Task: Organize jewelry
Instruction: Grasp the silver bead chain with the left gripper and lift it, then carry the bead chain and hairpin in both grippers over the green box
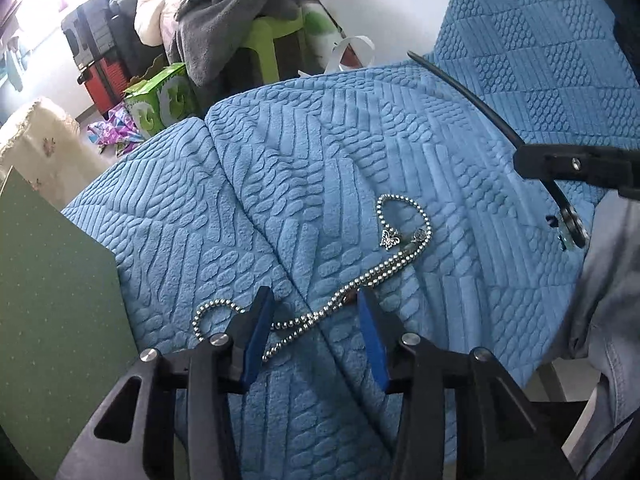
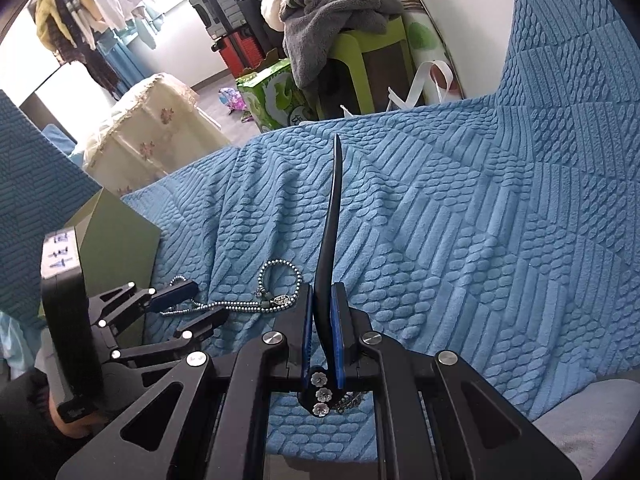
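A silver bead necklace (image 1: 360, 280) with a butterfly charm (image 1: 389, 239) lies on the blue textured sofa cover (image 1: 280, 160). My left gripper (image 1: 314, 312) is open, its blue pads either side of the chain, low over the cover. It also shows in the right wrist view (image 2: 192, 304), with the necklace (image 2: 248, 304) beside it. My right gripper (image 2: 322, 300) is shut on a long black hair stick (image 2: 330, 216) with small flower ornaments at its near end. In the left wrist view the hair stick (image 1: 472, 92) sticks out of the right gripper at the right edge.
A green box (image 1: 52, 300) stands on the sofa at the left, also in the right wrist view (image 2: 116, 236). Beyond the sofa edge are a green stool with grey clothes (image 2: 344, 12), a green carton (image 1: 164, 100) and a cloth-covered cabinet (image 2: 156, 128). The sofa back (image 2: 580, 60) rises at right.
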`<state>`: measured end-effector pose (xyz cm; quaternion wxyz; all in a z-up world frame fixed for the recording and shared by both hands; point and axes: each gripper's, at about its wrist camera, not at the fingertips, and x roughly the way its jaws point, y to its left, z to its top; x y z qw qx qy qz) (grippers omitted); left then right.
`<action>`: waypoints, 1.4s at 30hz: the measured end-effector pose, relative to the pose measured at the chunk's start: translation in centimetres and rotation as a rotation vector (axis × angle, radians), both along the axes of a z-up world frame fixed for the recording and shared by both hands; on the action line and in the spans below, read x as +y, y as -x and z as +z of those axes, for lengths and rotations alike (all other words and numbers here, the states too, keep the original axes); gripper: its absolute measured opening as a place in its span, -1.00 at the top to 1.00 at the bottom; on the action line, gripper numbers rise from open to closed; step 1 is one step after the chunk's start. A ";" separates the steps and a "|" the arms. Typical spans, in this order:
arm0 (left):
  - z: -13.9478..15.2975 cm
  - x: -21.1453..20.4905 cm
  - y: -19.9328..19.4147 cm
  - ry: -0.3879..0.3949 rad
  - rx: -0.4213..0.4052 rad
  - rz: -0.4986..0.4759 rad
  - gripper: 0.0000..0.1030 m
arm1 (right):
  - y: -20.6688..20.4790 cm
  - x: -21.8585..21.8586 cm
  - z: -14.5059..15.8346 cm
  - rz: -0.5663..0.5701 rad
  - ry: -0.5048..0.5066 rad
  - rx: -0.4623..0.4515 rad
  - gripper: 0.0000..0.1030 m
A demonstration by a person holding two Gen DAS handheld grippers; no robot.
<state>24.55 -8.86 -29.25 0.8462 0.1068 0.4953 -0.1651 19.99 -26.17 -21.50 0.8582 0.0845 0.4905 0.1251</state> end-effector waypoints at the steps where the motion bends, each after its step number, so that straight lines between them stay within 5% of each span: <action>1: 0.0 0.0 0.0 0.003 0.005 -0.001 0.20 | 0.0 0.0 0.0 0.000 -0.002 0.002 0.86; 10: 0.3 -0.8 1.1 -0.014 0.044 -0.049 1.00 | -0.3 0.3 -0.5 0.011 0.005 0.022 0.86; 21: 3.1 1.2 0.8 0.169 0.064 0.108 1.00 | 0.0 0.6 0.7 -0.012 0.026 -0.008 0.86; 33: 11.5 2.3 1.9 0.281 -0.027 0.208 1.00 | 1.5 2.7 5.2 0.009 0.060 -0.035 0.87; 42: 19.9 4.4 2.2 0.320 -0.131 0.259 1.00 | 2.1 5.4 11.6 0.052 0.076 -0.111 0.87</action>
